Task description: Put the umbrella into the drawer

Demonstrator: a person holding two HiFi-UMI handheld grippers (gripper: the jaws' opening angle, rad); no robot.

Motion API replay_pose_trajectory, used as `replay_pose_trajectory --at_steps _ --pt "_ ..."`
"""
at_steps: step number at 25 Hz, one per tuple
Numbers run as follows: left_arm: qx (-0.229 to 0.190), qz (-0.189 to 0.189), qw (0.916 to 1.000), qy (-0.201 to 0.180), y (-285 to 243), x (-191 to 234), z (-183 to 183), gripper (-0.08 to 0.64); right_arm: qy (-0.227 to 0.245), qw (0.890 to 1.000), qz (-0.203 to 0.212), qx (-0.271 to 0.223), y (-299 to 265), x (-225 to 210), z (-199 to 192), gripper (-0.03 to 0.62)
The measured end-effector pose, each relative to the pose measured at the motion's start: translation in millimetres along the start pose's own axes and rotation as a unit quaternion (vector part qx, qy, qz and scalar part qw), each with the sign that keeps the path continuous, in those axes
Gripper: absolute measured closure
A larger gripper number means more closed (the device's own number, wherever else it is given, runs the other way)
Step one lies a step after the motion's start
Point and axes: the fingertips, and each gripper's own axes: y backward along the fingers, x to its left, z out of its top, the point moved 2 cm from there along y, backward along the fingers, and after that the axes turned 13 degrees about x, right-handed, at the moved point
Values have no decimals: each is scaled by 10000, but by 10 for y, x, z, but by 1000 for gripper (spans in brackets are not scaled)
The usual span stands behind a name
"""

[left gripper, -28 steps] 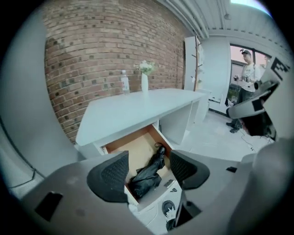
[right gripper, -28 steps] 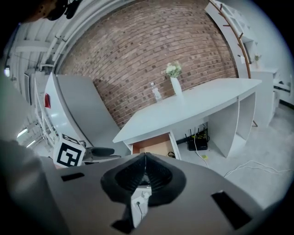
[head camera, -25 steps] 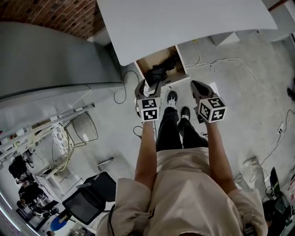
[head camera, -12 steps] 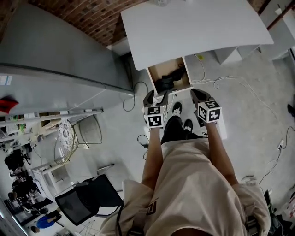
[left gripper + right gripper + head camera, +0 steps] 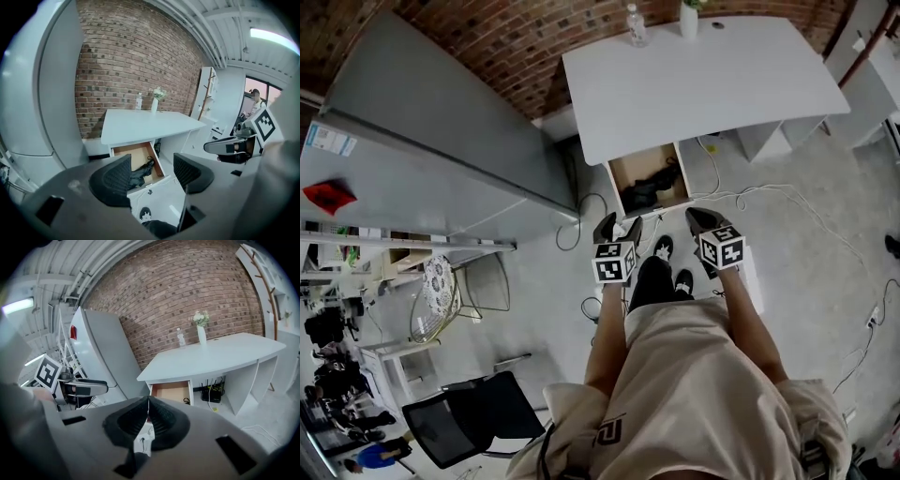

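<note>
We hold the left gripper (image 5: 152,168) with its jaws well apart and nothing between them. Through the gap we see the black umbrella (image 5: 139,173) lying inside the open drawer (image 5: 136,152) under the white counter (image 5: 140,126). Our right gripper (image 5: 148,404) has its jaws pressed together, empty. Both hover above the floor (image 5: 787,225), short of the drawer, touching nothing.

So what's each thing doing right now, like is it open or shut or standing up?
drawer: open.
umbrella: folded, lying inside the drawer.
left gripper: jaws apart, nothing between them.
right gripper: jaws together, holding nothing.
bottle: upright on the desk.
vase: upright on the desk.
</note>
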Motion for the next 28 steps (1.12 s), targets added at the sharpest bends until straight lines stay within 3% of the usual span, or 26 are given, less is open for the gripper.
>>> replay_pose_trajectory --at_steps 13,19,25,28 --pt "-227 -158 9995 -134 129 -170 115 287 333 9991 -13 -257 131 166 100 525" --pt "-298 -74 9995 -57 162 -125 108 307 269 9992 -83 -290 143 158 112 525" --pt "-286 -218 9993 59 171 -118 74 324 287 9992 -51 -269 108 222 106 525" --pt "-363 -215 9990 166 199 -115 52 367 279 9992 -36 -282 114 223 90 525"
